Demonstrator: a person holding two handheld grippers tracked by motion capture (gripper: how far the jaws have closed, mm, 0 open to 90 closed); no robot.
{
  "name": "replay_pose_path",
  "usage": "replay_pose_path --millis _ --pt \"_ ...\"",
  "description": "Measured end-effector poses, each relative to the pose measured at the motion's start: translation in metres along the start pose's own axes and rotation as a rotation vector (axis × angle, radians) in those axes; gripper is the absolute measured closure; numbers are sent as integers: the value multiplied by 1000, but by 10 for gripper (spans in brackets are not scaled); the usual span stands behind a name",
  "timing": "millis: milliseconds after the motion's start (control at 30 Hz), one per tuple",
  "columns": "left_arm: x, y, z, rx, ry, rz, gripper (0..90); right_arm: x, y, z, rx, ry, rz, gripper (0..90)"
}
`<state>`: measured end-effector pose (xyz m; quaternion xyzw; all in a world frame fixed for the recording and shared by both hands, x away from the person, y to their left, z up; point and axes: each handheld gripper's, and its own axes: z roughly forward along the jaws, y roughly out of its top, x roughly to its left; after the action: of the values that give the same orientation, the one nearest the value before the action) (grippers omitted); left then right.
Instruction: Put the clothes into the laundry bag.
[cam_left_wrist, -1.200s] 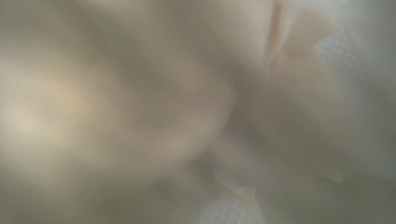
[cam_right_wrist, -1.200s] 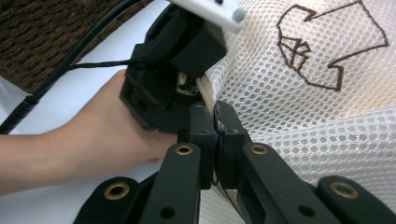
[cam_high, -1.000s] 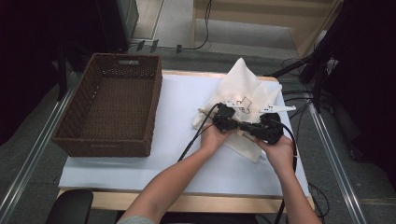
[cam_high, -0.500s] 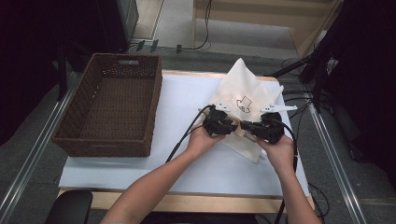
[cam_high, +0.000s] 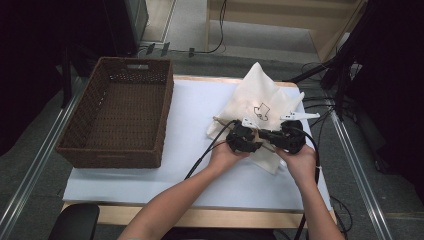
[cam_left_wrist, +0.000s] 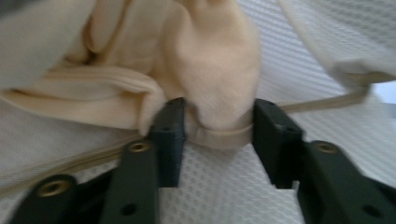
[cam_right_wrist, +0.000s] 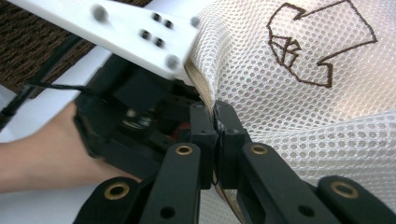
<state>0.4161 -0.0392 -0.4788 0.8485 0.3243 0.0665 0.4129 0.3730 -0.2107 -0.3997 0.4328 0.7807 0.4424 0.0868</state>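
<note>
White table covering (cam_high: 150, 185) carries our cream mesh laundry bag (cam_high: 260, 97), just ahead of both grippers. Our left gripper (cam_left_wrist: 218, 122) has shifted sideways and now straddles a cream cloth fold (cam_left_wrist: 219, 70), jaws apart. Our right gripper (cam_right_wrist: 215, 122) stays pinched on the bag's edge, so opening it seems underway.

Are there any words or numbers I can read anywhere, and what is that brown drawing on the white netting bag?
No words, numbers or brand names can be read anywhere.
The mesh bag carries only a stitched brown outline drawing, a sign without letters.
The wicker basket carries no label that can be read.
</note>
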Motion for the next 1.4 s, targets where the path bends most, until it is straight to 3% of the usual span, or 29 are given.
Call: replay_pose_path --millis 100,167,233,300,400,600,800,967,1100,1200,1300,1400 --pt "4 1 0 -3 34 -9 810 -1 0 0 0 0 1 894" --pt "7 3 -1 10 25 -29 850 -1 0 -1 2 1 4 894" --pt "8 5 -7 -4 40 -16 859 -2 -1 -1 2 -1 4 894" --pt "12 9 -14 -21 44 -36 862 -3 -1 0 4 -7 6 894" --pt "19 16 -15 -11 79 -32 862 -4 -3 4 35 -27 4 894" --pt "23 28 -1 -11 125 -37 859 -6 -4 12 58 -27 9 895" --pt "33 32 12 -48 119 -109 854 -10 -5 16 71 -25 12 897" --pt "38 31 21 -30 124 -102 846 -17 -9 21 87 -20 29 900" --pt "41 32 24 -25 133 -126 836 -18 -9 22 88 -18 32 900" --pt "45 34 28 -9 110 -143 815 -17 -9 23 89 -23 34 900" --pt "46 36 26 14 101 -130 798 -18 -9 24 88 -24 38 900" --pt "45 33 21 14 61 -140 742 -18 -9 23 86 -23 35 899"
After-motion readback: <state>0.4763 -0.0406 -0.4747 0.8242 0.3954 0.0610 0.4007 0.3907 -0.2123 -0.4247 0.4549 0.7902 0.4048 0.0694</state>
